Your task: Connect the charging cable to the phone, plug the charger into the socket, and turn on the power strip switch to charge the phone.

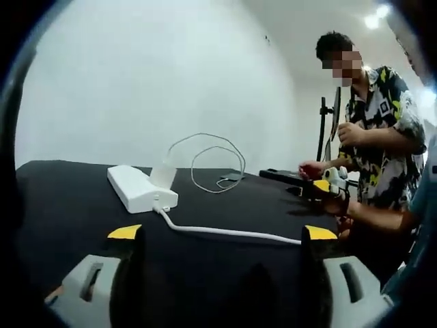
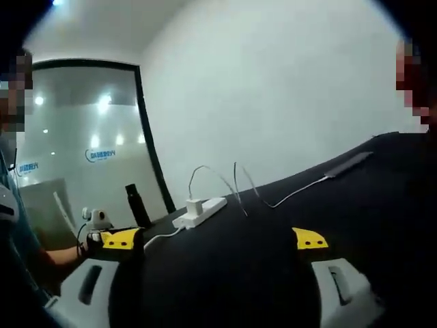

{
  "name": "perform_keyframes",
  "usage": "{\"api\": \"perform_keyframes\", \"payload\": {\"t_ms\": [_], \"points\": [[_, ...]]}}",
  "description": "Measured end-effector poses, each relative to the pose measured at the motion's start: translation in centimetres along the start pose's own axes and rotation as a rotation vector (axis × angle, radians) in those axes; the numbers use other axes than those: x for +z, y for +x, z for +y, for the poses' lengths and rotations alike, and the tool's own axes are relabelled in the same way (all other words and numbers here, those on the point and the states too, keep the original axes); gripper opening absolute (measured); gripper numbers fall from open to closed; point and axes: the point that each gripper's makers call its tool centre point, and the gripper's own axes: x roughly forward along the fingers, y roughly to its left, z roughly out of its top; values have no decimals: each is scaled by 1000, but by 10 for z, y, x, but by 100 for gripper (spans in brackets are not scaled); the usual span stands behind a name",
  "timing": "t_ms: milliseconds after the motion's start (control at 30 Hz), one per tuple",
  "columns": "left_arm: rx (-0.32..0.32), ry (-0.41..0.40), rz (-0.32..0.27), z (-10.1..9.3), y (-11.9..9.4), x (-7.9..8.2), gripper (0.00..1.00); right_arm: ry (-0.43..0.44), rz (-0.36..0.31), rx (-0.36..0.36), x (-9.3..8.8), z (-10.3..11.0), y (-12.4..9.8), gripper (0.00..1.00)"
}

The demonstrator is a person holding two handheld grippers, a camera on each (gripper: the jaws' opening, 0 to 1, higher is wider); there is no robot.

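A white power strip (image 1: 140, 189) lies on the black table (image 1: 68, 205), with a white charger (image 1: 164, 174) standing in it. Its thin cable (image 1: 218, 160) loops up and back down to a small grey shape on the far side. My left gripper (image 1: 222, 236) is open, short of the strip. The right gripper (image 1: 326, 186) shows at the table's right edge in a hand. In the right gripper view, the strip (image 2: 201, 212) and charger (image 2: 196, 204) sit ahead; the cable (image 2: 300, 191) runs to a dark flat phone (image 2: 348, 164). My right gripper (image 2: 216, 240) is open and holds nothing.
The strip's thick white cord (image 1: 225, 232) crosses the table toward the right edge. A person in a patterned shirt (image 1: 382, 130) stands at the right. A black bottle (image 2: 136, 203) stands beyond the table edge, with a glass wall behind it.
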Motion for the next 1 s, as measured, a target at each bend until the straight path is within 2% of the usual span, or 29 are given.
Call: {"api": "perform_keyframes", "payload": {"t_ms": [400, 1000], "points": [[3, 12, 4, 1, -1, -1, 85, -2, 5, -7, -1, -2, 0, 82], [5, 30, 10, 0, -1, -3, 84, 32, -23, -11, 4, -7, -2, 80]]}}
